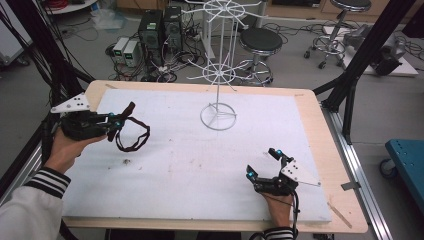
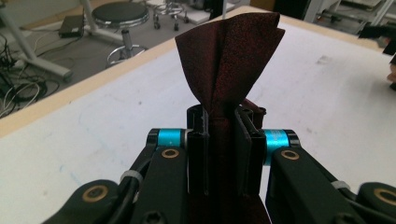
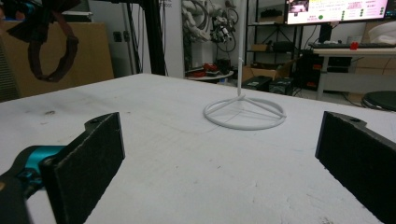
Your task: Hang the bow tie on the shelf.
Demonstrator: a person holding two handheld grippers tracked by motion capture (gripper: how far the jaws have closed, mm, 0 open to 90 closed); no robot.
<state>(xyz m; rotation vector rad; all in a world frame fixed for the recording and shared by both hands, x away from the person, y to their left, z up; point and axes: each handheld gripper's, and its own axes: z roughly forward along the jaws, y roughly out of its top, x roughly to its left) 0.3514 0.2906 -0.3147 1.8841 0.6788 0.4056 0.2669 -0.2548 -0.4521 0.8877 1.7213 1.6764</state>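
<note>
Tie [image 1: 134,131], dark red and looped, hangs from the left gripper [image 1: 114,122] over the left side of the table [image 1: 190,155]. Its jaws are squeezed tight on a folded bit of cloth, so the loop dangles free above the white top. In the middle stands a white wire rack [image 1: 218,75], maybe the place for hanging it. The right gripper [image 1: 264,163] rests low near the front right, jaws wide apart, holding nothing, pointed at the rack.
</note>
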